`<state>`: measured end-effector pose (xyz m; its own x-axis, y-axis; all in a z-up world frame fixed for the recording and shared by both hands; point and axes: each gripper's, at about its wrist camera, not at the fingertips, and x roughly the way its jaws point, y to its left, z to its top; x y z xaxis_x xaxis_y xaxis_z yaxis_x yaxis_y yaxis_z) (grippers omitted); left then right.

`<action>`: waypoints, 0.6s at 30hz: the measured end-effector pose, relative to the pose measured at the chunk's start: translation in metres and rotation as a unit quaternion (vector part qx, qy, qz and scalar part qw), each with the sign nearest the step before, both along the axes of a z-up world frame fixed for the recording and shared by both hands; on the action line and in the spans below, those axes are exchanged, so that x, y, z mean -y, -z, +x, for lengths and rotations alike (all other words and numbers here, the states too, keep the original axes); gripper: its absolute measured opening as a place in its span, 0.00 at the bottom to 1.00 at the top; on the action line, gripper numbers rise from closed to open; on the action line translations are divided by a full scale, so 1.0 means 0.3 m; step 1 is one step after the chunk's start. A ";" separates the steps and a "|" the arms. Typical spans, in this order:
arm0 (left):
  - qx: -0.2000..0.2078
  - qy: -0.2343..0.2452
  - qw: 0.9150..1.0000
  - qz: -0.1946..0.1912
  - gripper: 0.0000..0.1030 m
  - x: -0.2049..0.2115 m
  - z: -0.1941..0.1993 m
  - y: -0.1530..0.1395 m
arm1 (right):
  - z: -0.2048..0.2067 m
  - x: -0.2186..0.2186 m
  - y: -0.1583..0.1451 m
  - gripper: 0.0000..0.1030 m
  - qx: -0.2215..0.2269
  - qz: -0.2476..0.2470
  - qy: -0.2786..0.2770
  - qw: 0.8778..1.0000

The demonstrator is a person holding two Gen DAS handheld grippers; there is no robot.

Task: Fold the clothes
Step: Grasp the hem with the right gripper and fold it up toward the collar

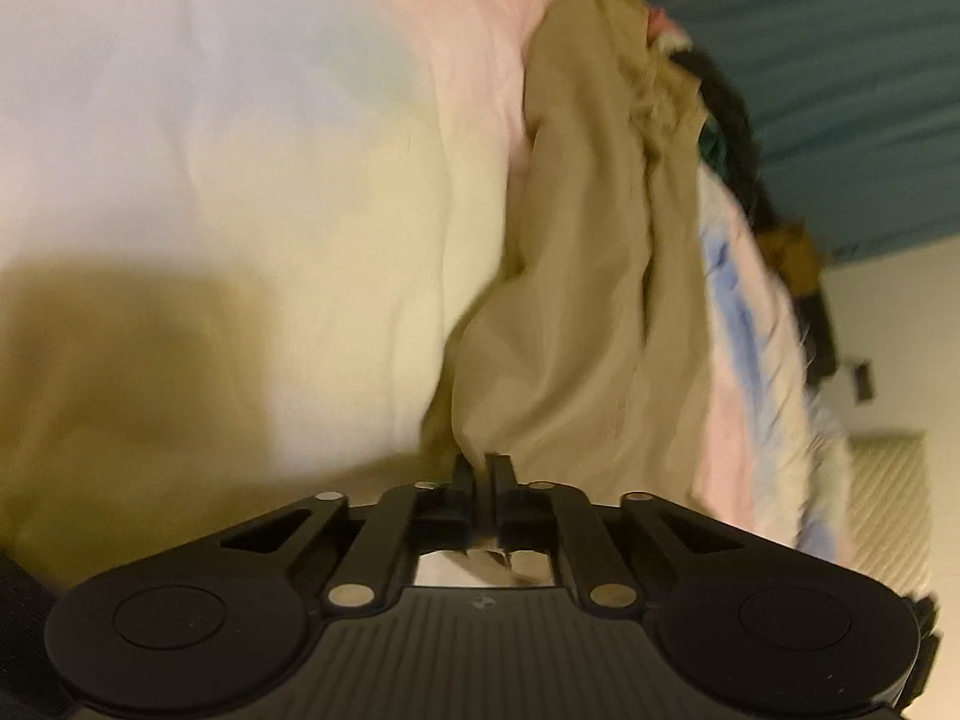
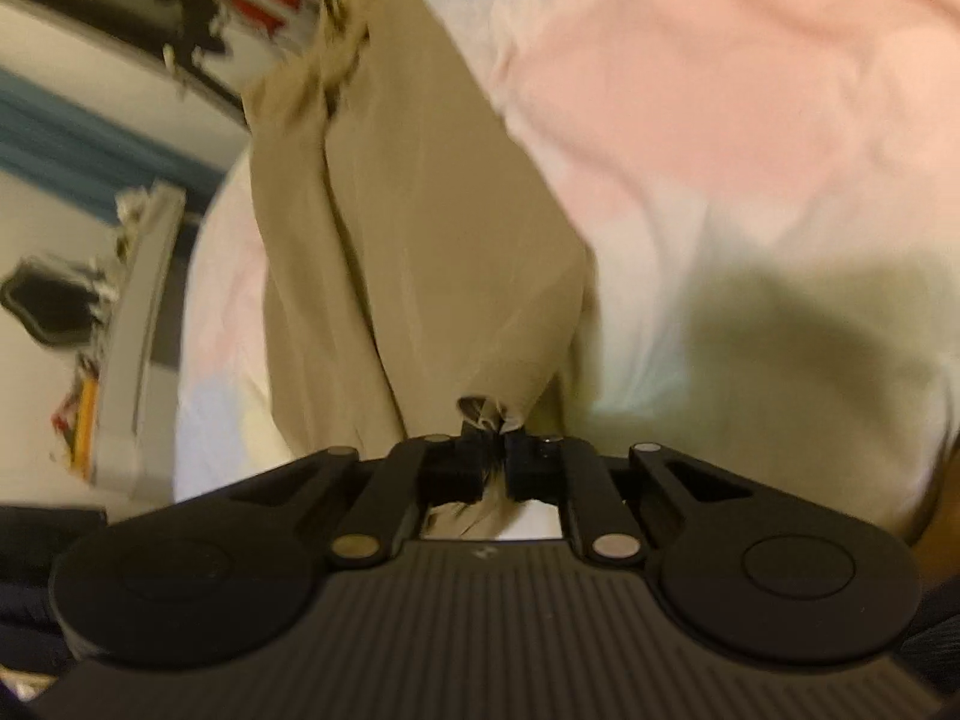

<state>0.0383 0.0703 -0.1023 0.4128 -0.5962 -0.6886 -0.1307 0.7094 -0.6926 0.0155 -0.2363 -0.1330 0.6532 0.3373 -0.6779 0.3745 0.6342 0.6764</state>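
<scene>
A khaki garment [image 1: 588, 252] hangs stretched over a pastel sheet [image 1: 240, 150]. My left gripper [image 1: 483, 462] is shut on one end of the garment, the cloth pinched between its black fingers. In the right wrist view the same khaki garment [image 2: 420, 228] runs away from my right gripper [image 2: 492, 429], which is shut on a bunched edge of it. The garment's far end is crumpled and blurred in both views.
The pastel sheet [image 2: 720, 120] has pink, white and pale yellow patches. A pile of dark and coloured clothes [image 1: 732, 120] lies beyond the garment. A teal wall [image 1: 840, 90] and a grey shelf or frame [image 2: 138, 324] show at the edges.
</scene>
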 end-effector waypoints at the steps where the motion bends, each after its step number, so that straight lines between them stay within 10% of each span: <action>1: 0.011 -0.001 1.000 -0.007 0.05 -0.007 -0.013 -0.028 | -0.007 0.008 -0.017 0.08 0.010 0.003 0.007 1.000; 12: 0.129 -0.013 0.988 -0.086 0.04 -0.081 -0.159 -0.336 | -0.110 -0.022 -0.411 0.08 0.191 -0.046 -0.051 0.979; 18: 0.154 -0.016 0.982 -0.108 0.04 -0.096 -0.289 -0.393 | -0.246 -0.063 -0.428 0.08 0.224 -0.082 -0.077 0.968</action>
